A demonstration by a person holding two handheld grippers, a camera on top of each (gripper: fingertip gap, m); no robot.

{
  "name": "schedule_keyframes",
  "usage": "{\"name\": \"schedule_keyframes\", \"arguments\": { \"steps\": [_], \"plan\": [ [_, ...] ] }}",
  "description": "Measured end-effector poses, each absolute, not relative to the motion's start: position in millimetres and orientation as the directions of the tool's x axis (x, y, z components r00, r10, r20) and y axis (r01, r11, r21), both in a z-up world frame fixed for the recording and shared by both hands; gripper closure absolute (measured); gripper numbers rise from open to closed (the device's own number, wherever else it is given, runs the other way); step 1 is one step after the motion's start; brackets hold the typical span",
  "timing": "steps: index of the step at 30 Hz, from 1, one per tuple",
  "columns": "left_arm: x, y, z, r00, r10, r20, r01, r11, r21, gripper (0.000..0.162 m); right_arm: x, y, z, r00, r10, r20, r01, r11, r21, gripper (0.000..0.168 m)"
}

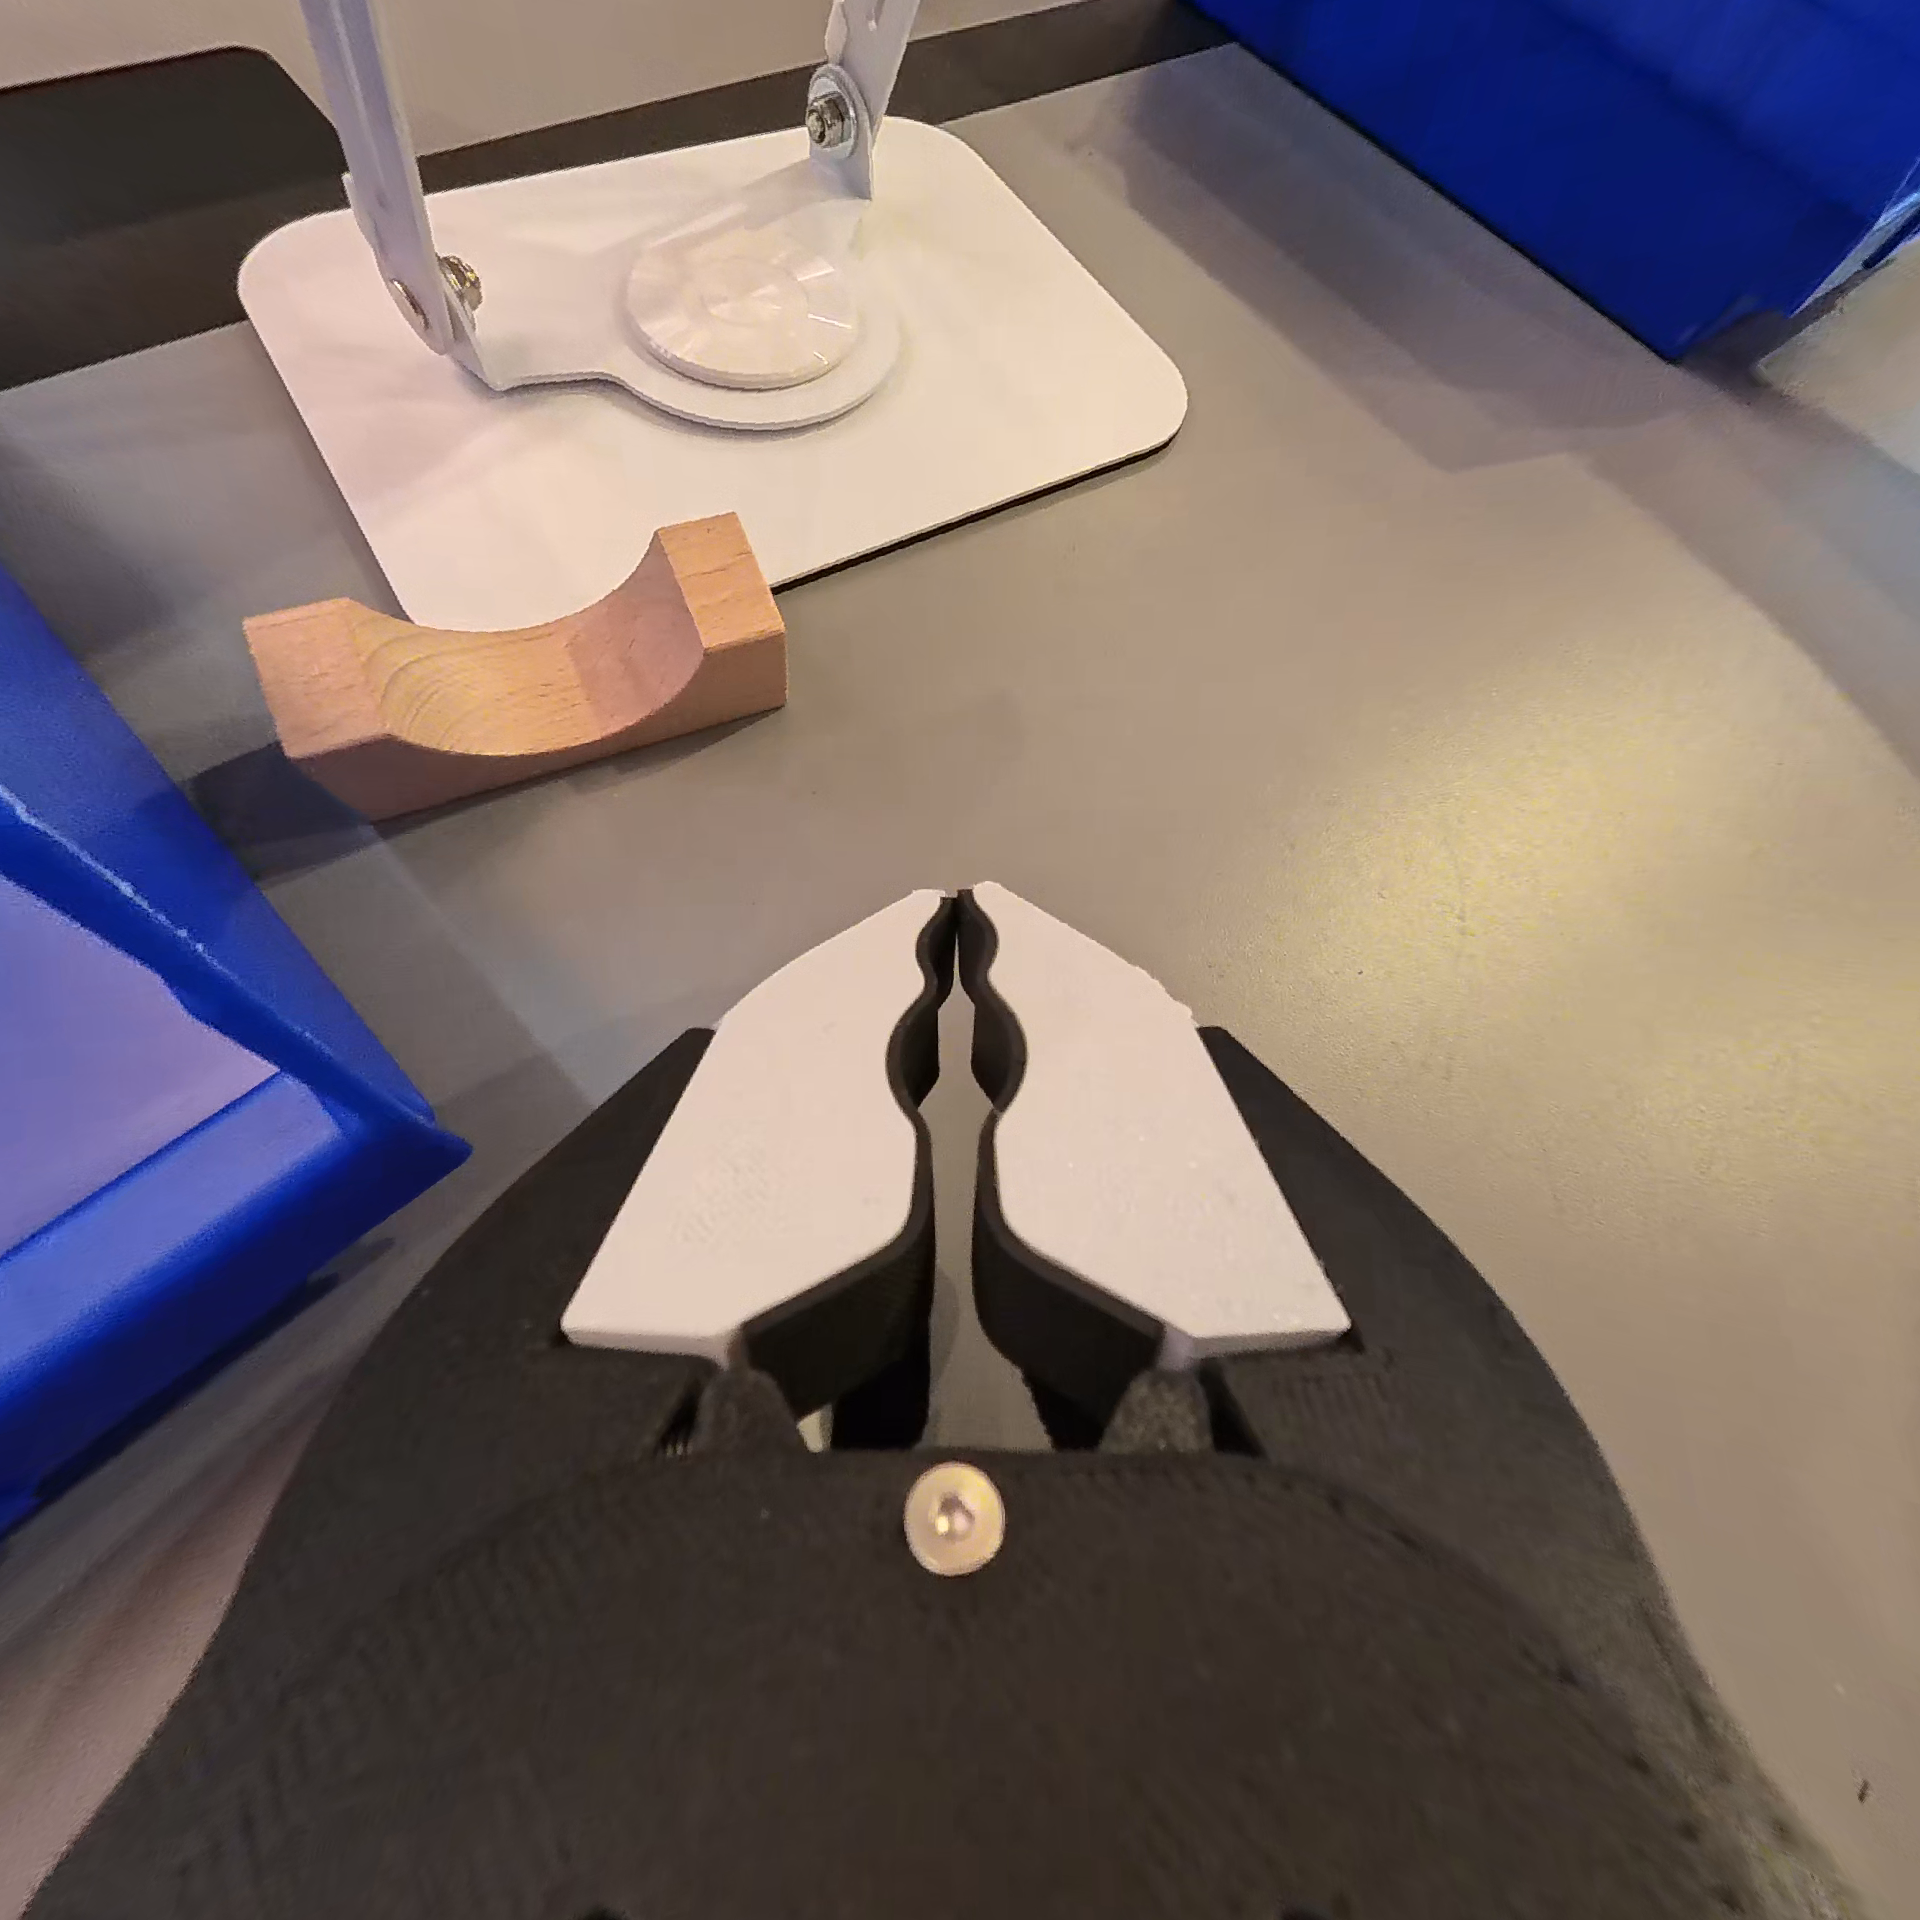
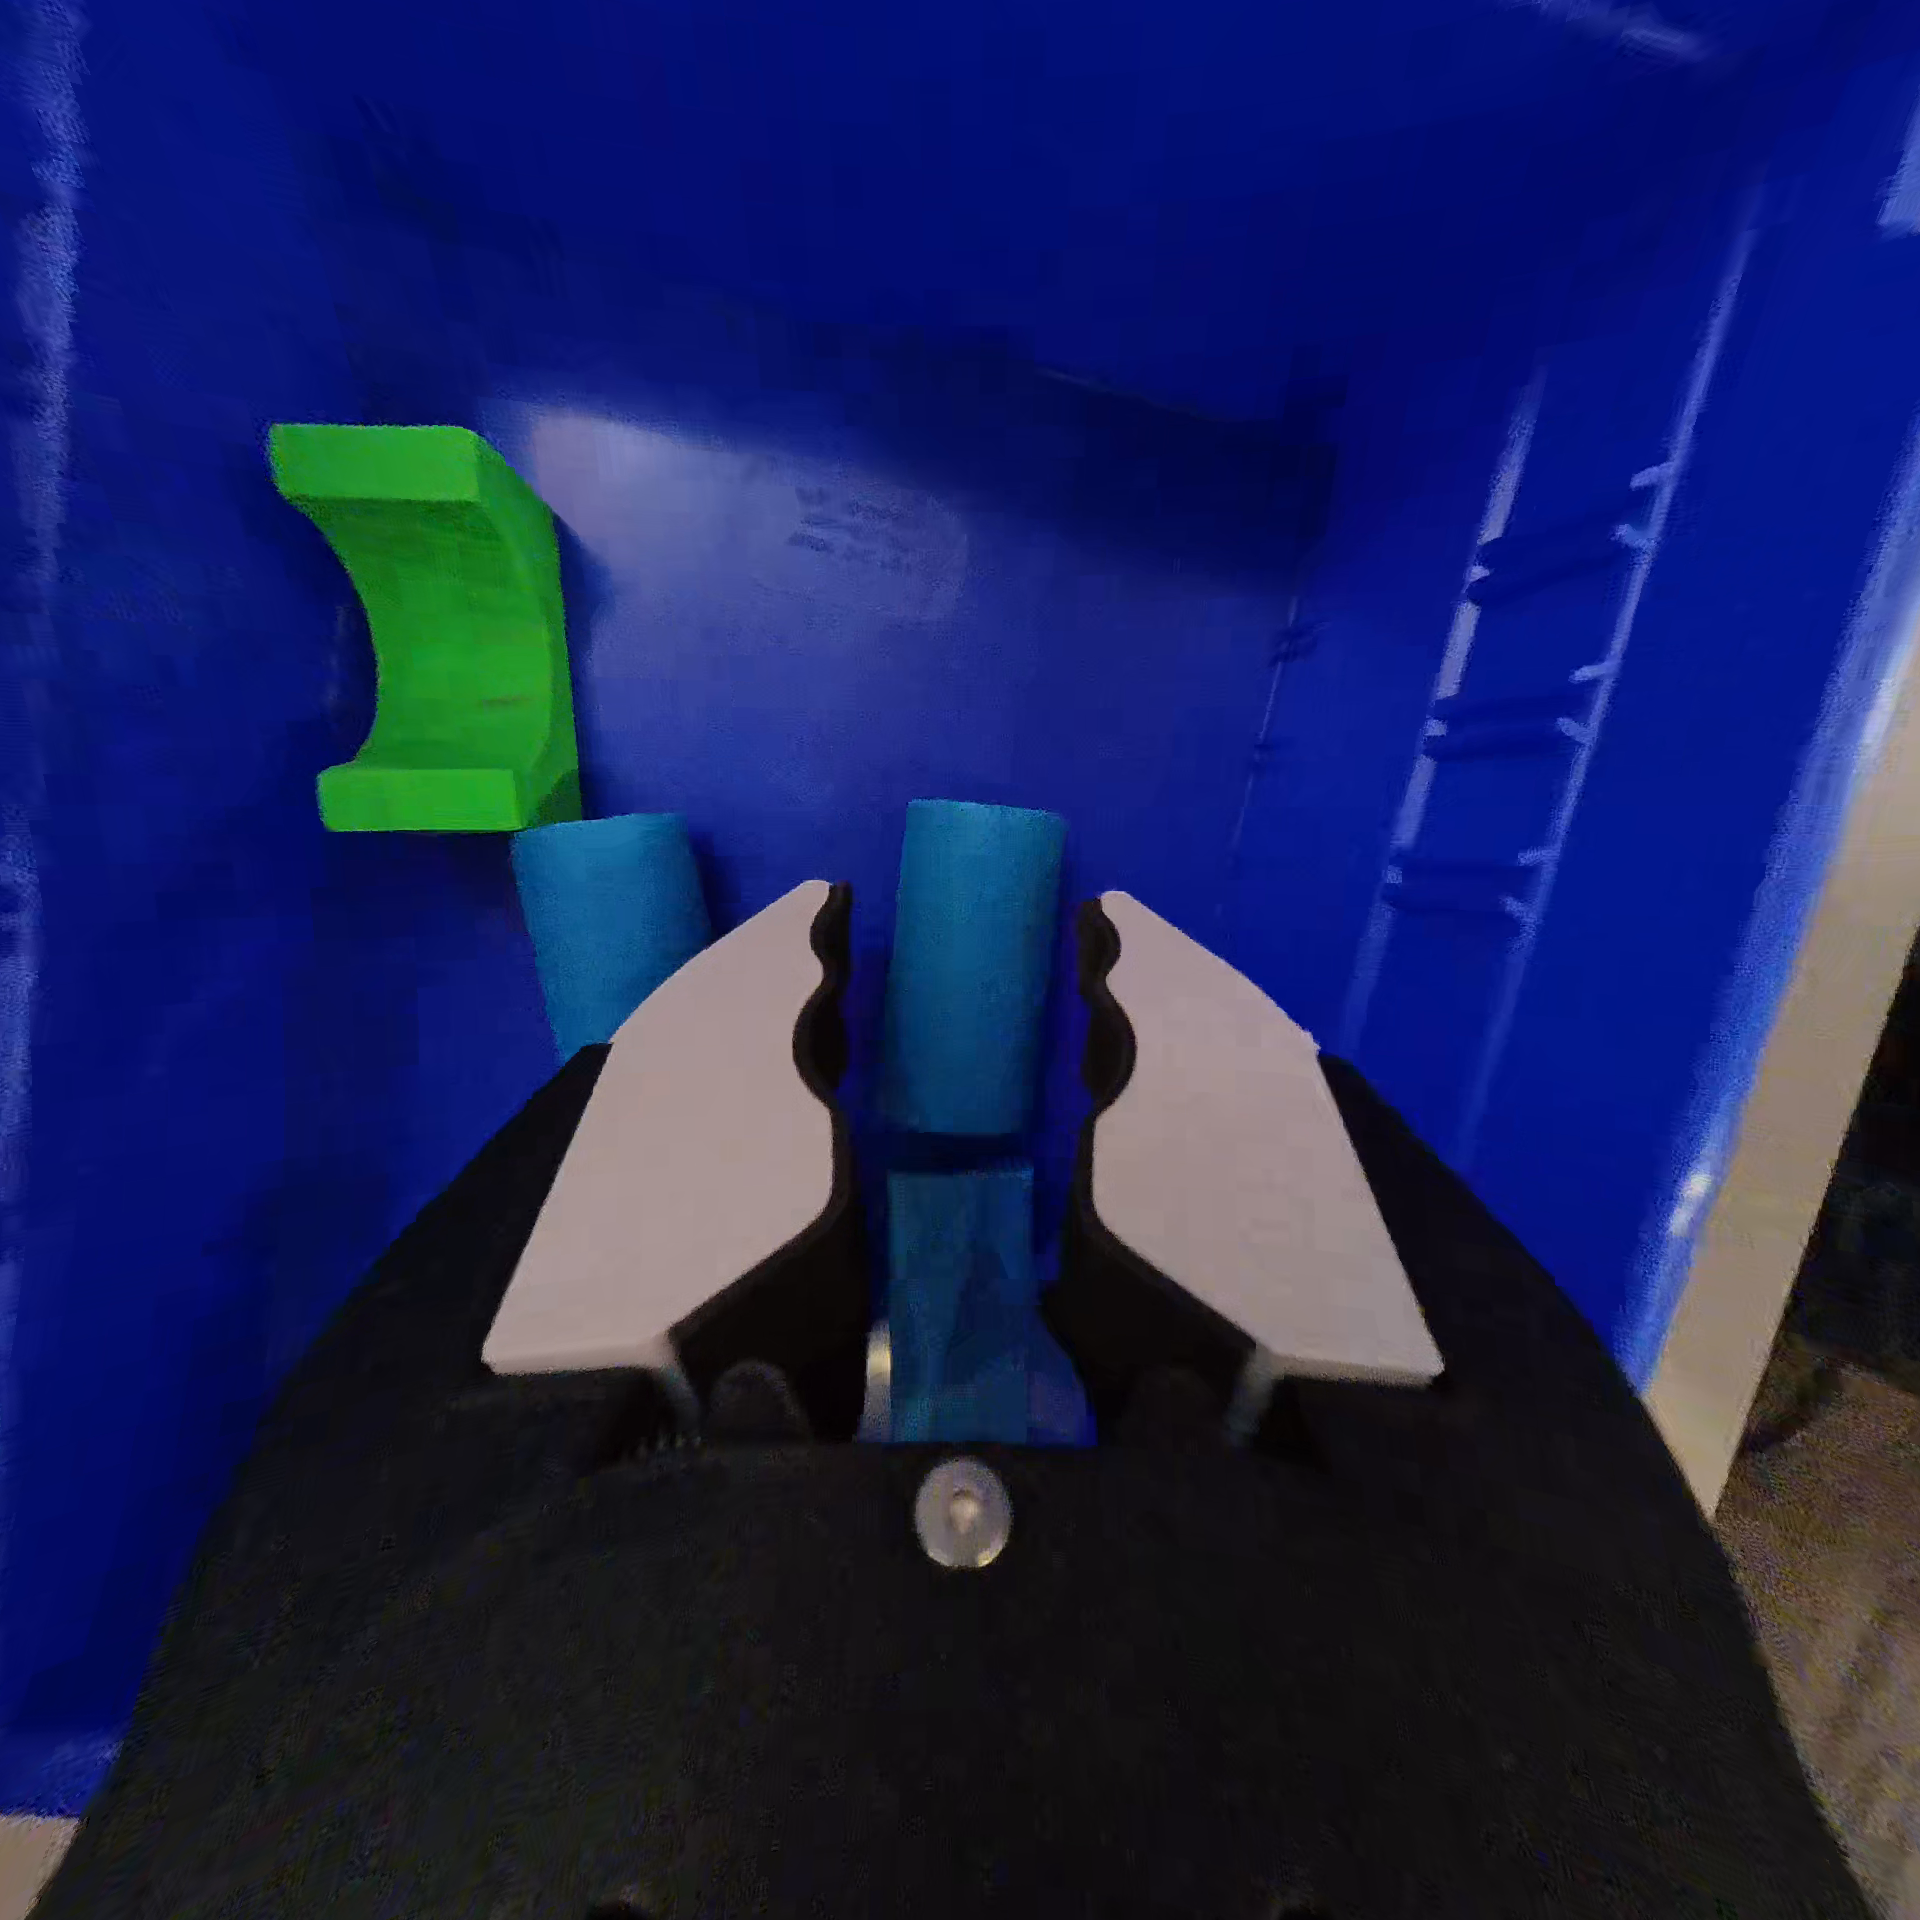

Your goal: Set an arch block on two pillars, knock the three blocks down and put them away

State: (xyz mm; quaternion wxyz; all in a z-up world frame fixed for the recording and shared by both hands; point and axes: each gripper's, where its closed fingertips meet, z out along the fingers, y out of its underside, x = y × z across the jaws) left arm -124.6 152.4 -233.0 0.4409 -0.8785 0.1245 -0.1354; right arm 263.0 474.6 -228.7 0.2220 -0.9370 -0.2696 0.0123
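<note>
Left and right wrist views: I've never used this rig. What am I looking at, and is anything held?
Each picture comes from a camera mounted on a hand-held gripper, looking forward along its two fingers.

In the left wrist view, the left gripper is shut and empty above a grey table. On the table lie a plain wooden arch block, the white base of a stand and parts of blue bins.

In the right wrist view, the right gripper is open inside a blue bin. A blue cylinder lies between the fingers, but they don't appear to touch it, so it looks released. A second blue cylinder and a green arch block lie nearby.
</note>
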Motion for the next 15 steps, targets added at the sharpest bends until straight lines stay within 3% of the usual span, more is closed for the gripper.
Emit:
{"name": "schedule_keyframes", "arguments": {
  "steps": [5, 8, 11, 15],
  "plan": [
    [-124.4, 152.5, -234.3, 0.934, -0.337, 0.120, -0.108, -0.585, -0.804, 0.162, 210.6, 414.3, -115.2, 0.767, 0.614, 0.185, 0.556, -0.493, -0.669, 0.124],
    [-124.5, 153.3, -234.8, 0.935, -0.334, 0.118, -0.109, -0.587, -0.802, 0.162, 111.1, 320.5, -66.6, 0.548, 0.820, 0.168, 0.589, -0.235, -0.773, 0.125],
    [-125.2, 153.9, -233.6, 0.936, -0.330, 0.124, -0.098, -0.583, -0.806, 0.162, 8.0, 247.0, -92.5, 0.288, 0.923, 0.256, 0.697, -0.019, -0.717, 0.122],
    [-127.1, 153.5, -229.0, 0.933, -0.326, 0.150, -0.066, -0.565, -0.822, 0.162, -102.1, 207.6, -165.6, 0.047, 0.972, 0.231, 0.768, 0.113, -0.630, 0.121]
  ]
}}
